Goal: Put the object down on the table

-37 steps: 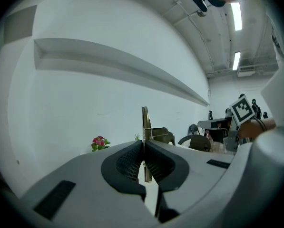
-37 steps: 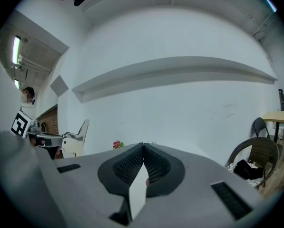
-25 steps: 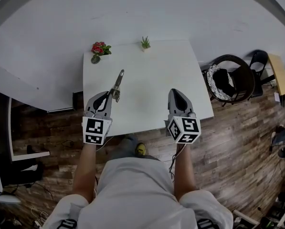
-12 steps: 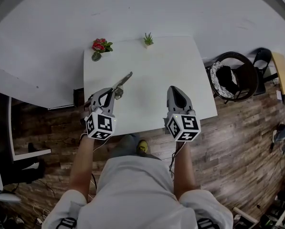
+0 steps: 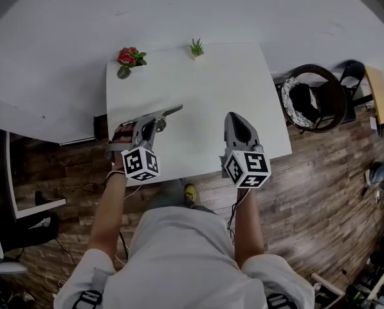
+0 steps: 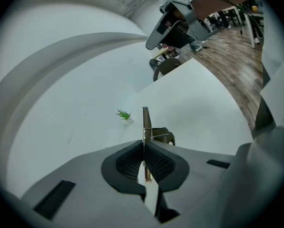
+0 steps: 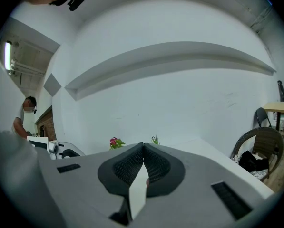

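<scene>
You face a white table [image 5: 204,102] set against a plain white wall [image 5: 211,5]. On the table's far edge there's a red-flowered plant [image 5: 128,58] at the left corner and a small green plant [image 5: 196,47] near the middle. The floor [image 5: 320,185] is dark wood planks. To your right, near the table, is a dark round chair [image 5: 310,103] with cloth in its seat. Past it are a second dark chair [image 5: 351,77] and a light wooden desk [image 5: 379,102]. To your left is a low white shelf [image 5: 37,206]. In the right gripper view, a lit strip light [image 7: 7,55] sits far left, with a person [image 7: 23,115] standing under it.
</scene>
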Demonstrator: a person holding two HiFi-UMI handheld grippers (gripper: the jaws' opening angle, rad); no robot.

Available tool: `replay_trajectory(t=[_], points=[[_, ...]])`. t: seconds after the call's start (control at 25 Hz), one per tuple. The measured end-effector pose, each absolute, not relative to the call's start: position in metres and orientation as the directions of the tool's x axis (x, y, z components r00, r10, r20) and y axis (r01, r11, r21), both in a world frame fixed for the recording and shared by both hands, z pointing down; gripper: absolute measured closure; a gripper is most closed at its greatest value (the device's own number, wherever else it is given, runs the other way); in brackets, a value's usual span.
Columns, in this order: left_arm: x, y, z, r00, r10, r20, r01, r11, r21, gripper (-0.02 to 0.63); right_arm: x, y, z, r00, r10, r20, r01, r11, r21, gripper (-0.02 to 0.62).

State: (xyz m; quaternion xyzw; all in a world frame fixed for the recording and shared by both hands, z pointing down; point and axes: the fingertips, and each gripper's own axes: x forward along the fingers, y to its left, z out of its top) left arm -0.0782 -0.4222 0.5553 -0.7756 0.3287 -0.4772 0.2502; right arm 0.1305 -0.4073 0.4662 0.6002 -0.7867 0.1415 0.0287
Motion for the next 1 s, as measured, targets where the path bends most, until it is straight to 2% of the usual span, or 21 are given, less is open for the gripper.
replay_trajectory(t=[0.4, 1.0], points=[[-0.087, -0.441, 0.621, 0.262, -0.680, 0.684, -0.193, -0.732, -0.654, 0.583, 0.120, -0.428, 0.479, -0.305, -0.922, 0.238, -0.946, 0.264, -0.189, 0.586], [-0.090, -0.447, 0.662, 0.201, -0.619, 0.759, -0.126, -0.785, -0.606, 0.583, 0.121, -0.448, 0.494, -0.325, -0.905, 0.274, -0.940, 0.279, -0.195, 0.586]])
